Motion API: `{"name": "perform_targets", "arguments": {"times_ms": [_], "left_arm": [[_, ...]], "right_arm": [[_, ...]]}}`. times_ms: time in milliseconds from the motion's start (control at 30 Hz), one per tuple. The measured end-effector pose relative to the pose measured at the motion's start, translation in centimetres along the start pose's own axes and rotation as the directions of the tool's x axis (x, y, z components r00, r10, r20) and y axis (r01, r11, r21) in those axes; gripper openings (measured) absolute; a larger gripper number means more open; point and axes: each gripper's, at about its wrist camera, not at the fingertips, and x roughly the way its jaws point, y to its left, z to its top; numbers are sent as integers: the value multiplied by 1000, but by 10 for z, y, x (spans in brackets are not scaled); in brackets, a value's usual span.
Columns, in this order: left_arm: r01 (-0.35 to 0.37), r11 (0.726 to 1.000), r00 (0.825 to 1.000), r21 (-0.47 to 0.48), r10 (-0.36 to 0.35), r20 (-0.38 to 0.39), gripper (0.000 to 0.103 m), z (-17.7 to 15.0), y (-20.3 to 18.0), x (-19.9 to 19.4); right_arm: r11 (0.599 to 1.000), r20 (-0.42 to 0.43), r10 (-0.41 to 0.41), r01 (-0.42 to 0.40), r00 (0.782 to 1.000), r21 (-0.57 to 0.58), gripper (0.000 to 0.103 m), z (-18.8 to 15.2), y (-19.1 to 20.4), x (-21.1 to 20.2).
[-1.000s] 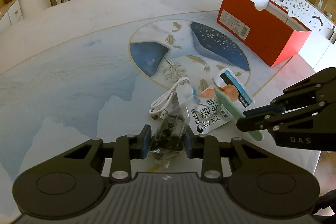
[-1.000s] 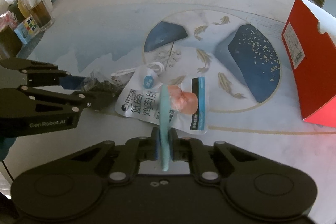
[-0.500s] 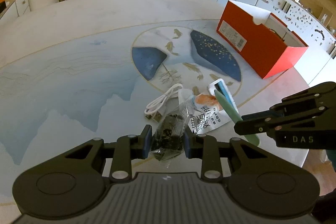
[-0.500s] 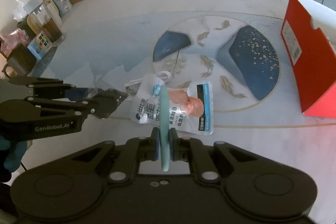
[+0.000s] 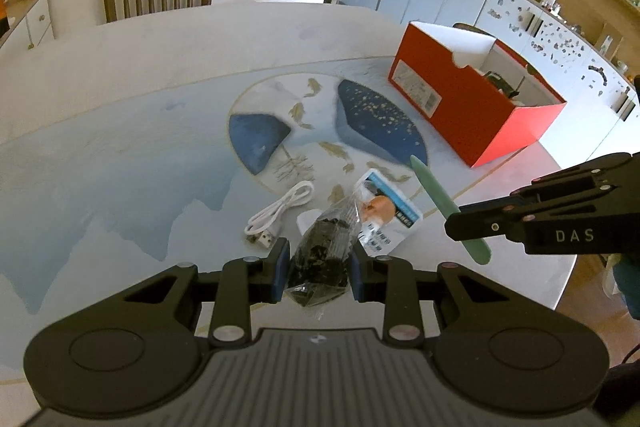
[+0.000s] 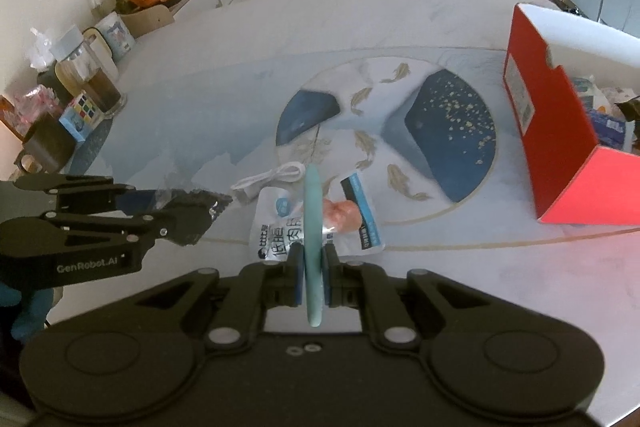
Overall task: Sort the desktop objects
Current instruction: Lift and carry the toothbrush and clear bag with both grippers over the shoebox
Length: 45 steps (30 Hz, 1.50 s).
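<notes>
White letters "DAS" stand on the side of the right claw point(image 5: 466, 227), out at three o'clock from the left one. "GenRobot.AI" runs along the body of the left claw point(image 6: 192, 215), at nine o'clock in the right view. The white food pouch point(image 6: 280, 231) on the surface carries large Chinese characters, partly hidden. The red box point(image 5: 460, 107) has a white label, too small to read.

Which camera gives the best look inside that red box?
The left wrist view: it looks down into the red box and shows dark items inside. The right wrist view shows mostly the box's outer side, with some packets at its far end.
</notes>
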Motion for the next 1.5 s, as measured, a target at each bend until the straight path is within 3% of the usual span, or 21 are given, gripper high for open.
{"name": "perform_targets", "arguments": {"times_ms": [633, 1500], "left_arm": [[23, 1000, 999, 15, -23, 49, 29, 18, -32, -20], [87, 995, 988, 52, -93, 122, 29, 101, -115, 2]], "right_arm": [[1000, 54, -5, 4, 999, 30, 9, 6, -28, -40], [995, 137, -70, 59, 988, 83, 9, 46, -125, -86]]}}
